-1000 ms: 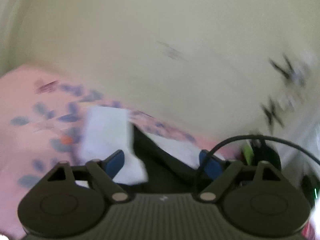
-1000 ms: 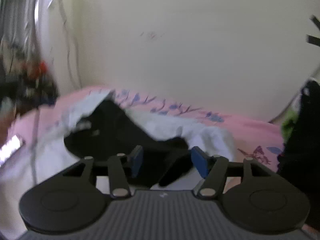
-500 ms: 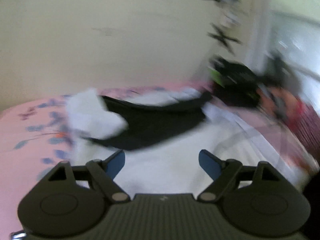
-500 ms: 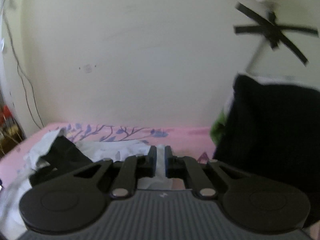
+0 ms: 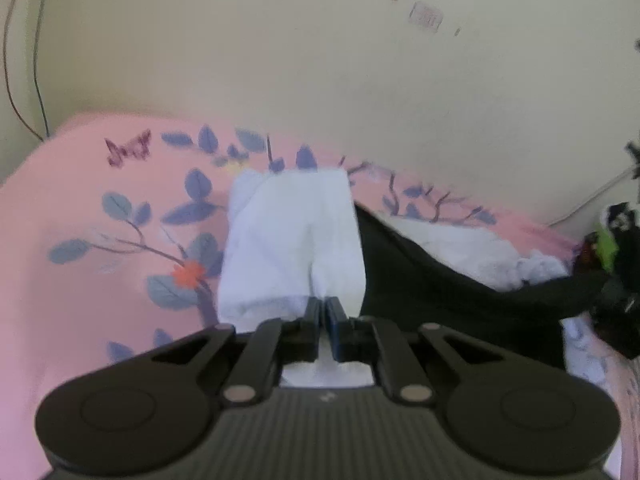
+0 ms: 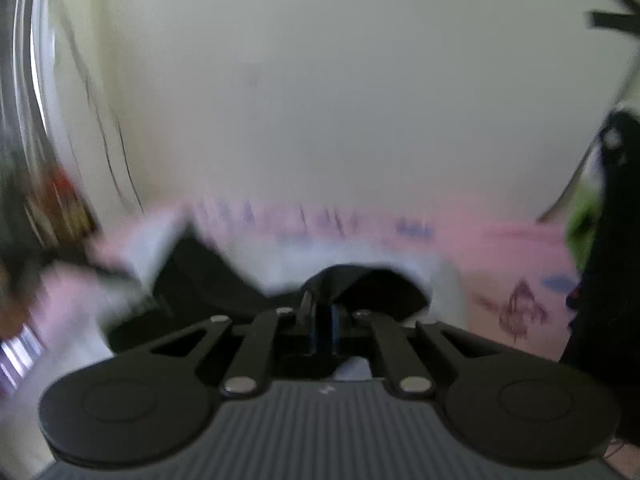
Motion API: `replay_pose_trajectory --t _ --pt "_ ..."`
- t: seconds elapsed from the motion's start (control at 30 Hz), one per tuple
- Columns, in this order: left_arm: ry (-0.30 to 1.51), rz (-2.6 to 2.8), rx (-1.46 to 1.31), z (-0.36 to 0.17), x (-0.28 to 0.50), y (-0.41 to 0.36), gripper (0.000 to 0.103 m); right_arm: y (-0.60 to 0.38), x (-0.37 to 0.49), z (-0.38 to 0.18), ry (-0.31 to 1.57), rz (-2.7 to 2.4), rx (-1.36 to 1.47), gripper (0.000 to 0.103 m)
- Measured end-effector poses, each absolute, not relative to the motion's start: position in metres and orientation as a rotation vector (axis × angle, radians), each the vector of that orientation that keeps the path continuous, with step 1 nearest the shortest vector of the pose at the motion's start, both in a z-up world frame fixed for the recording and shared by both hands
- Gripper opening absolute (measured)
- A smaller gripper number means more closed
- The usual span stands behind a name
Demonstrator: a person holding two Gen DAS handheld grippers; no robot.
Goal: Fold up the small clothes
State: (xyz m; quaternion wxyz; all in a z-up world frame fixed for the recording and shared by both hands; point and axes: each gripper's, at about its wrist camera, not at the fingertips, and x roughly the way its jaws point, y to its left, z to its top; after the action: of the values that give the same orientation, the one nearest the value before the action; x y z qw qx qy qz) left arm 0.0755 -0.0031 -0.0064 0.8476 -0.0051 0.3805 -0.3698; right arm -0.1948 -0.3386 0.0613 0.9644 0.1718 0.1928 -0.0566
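Left gripper (image 5: 323, 307): fingers closed, pinching the near hem of the white garment (image 5: 292, 240), which lies on the pink floral bedsheet (image 5: 100, 240) towards the bed's far edge, by the wall (image 5: 280, 60). Right gripper (image 6: 323, 312): fingers closed on a fold of the black garment (image 6: 360, 288); view blurred. The black garment lies against the white one's right side.

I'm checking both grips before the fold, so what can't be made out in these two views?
- Left wrist view: left gripper body hides the white cloth's near edge.
- Right wrist view: motion blur smears the black cloth at the right gripper.
- Neither view shows the garment's whole outline.
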Motion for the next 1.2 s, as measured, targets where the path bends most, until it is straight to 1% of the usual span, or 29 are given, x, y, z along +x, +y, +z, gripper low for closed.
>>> replay_pose_trajectory --t 0.07,0.13,0.17,0.23,0.27,0.3,0.33,0.37,0.4,0.43,0.47,0.5,0.53,0.63,0.7,0.73,0.77,0.8,0.83,0.87,1.03,1.1,1.2 --pt "0.758 -0.781 -0.042 0.003 0.066 0.025 0.005 -0.353 -0.215 0.079 0.321 -0.101 0.436 0.0" --pt "0.747 -0.803 -0.095 0.008 0.063 0.048 0.004 -0.364 -0.228 0.088 0.296 -0.082 0.497 0.0" --pt "0.747 -0.788 -0.103 0.01 0.061 0.056 0.003 -0.365 -0.227 0.087 0.306 -0.088 0.509 0.0" --pt "0.73 -0.699 -0.048 0.007 0.059 0.058 0.003 -0.36 -0.215 0.076 0.353 -0.193 0.441 0.0" --pt "0.748 -0.676 -0.013 0.0 0.06 0.055 0.004 -0.357 -0.203 0.064 0.404 -0.238 0.389 0.013" --pt "0.785 -0.679 0.0 -0.006 0.062 0.051 0.004 -0.356 -0.188 0.049 0.478 -0.266 0.355 0.032" --pt "0.829 -0.685 0.006 -0.013 0.063 0.047 0.007 -0.355 -0.181 0.037 0.534 -0.297 0.337 0.038" --pt "0.835 -0.695 0.011 -0.014 0.063 0.045 0.008 -0.356 -0.176 0.026 0.57 -0.321 0.327 0.044" --pt "0.817 -0.705 0.019 -0.012 0.06 0.044 0.011 -0.356 -0.179 0.023 0.559 -0.318 0.335 0.046" --pt "0.794 -0.705 0.02 -0.008 0.058 0.044 0.027 -0.358 -0.185 0.024 0.526 -0.317 0.353 0.056" --pt "0.77 -0.701 0.01 -0.003 0.06 0.044 0.054 -0.359 -0.191 0.025 0.495 -0.319 0.364 0.064" --pt "0.747 -0.7 -0.007 0.003 0.063 0.043 0.06 -0.36 -0.196 0.029 0.47 -0.322 0.365 0.064" --pt "0.729 -0.709 -0.016 0.008 0.069 0.04 0.063 -0.36 -0.198 0.033 0.456 -0.331 0.356 0.064" --pt "0.746 -0.743 -0.012 0.015 0.088 0.011 0.065 -0.359 -0.194 0.04 0.431 -0.326 0.321 0.064" --pt "0.779 -0.752 0.015 0.01 0.099 -0.019 0.066 -0.354 -0.185 0.04 0.464 -0.299 0.311 0.059" --pt "0.795 -0.74 0.03 0.005 0.104 -0.031 0.062 -0.353 -0.172 0.035 0.492 -0.282 0.309 0.055" --pt "0.813 -0.725 0.051 -0.003 0.108 -0.045 0.039 -0.35 -0.162 0.029 0.525 -0.262 0.304 0.042" --pt "0.823 -0.71 0.076 -0.01 0.108 -0.055 0.022 -0.348 -0.151 0.021 0.565 -0.244 0.295 0.017" --pt "0.819 -0.676 0.113 -0.016 0.108 -0.062 0.011 -0.347 -0.143 0.015 0.599 -0.235 0.287 0.009" --pt "0.798 -0.658 0.121 -0.018 0.107 -0.062 0.009 -0.345 -0.134 0.009 0.619 -0.23 0.276 0.003" --pt "0.768 -0.553 -0.041 -0.015 0.119 -0.017 0.008 -0.346 -0.115 0.007 0.602 -0.181 0.323 0.001" --pt "0.817 -0.546 -0.039 -0.026 0.128 -0.013 0.008 -0.349 -0.099 -0.003 0.635 -0.184 0.339 0.001" --pt "0.79 -0.52 0.041 -0.031 0.123 -0.025 0.012 -0.356 -0.091 -0.01 0.611 -0.182 0.376 0.001"
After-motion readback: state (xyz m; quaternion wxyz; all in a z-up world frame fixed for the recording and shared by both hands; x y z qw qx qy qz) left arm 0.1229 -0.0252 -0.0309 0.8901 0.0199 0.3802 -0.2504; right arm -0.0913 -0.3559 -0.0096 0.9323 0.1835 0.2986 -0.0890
